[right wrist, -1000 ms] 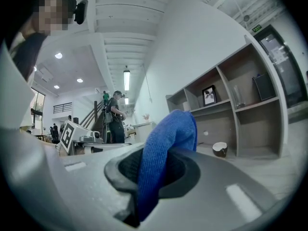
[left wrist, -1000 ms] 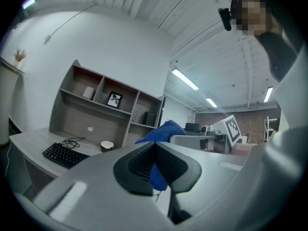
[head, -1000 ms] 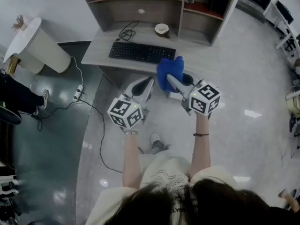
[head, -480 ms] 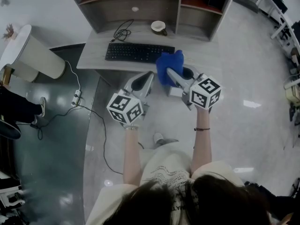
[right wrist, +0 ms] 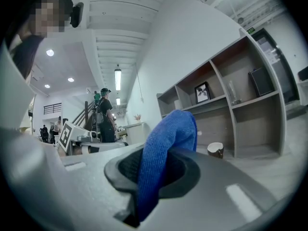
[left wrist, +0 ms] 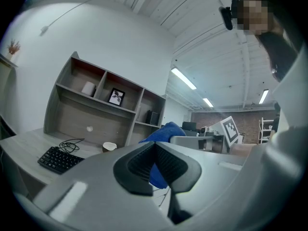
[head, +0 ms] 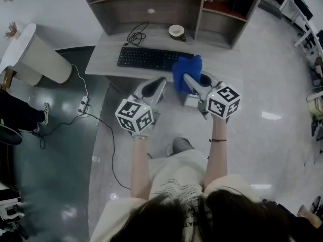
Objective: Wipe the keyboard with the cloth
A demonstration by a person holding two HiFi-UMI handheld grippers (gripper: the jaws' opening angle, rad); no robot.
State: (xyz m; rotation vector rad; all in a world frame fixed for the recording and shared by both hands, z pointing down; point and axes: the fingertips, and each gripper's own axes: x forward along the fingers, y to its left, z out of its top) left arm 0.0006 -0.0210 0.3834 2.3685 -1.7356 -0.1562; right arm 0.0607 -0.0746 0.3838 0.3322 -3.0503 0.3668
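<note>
Keyboard (head: 151, 58): on the bench (head: 103, 59), long axis running along its front edge.
Right claw (head: 187, 79): we've got it clamped on the blue cloth (head: 184, 70), hovering at the keyboard's right end, keys stretching away leftward.
Left claw (head: 159, 82): pressed together, empty, just short of the front edge.

On desk (head: 103, 60): keyboard (head: 151, 58), with cup (head: 175, 31) and coiled cable (head: 135, 35) behind it, below shelf unit (head: 132, 9). At keyboard's right end: cloth (head: 185, 72), between right gripper's (head: 190, 80) jaws. Just left, before desk edge: left gripper (head: 157, 84).
</note>
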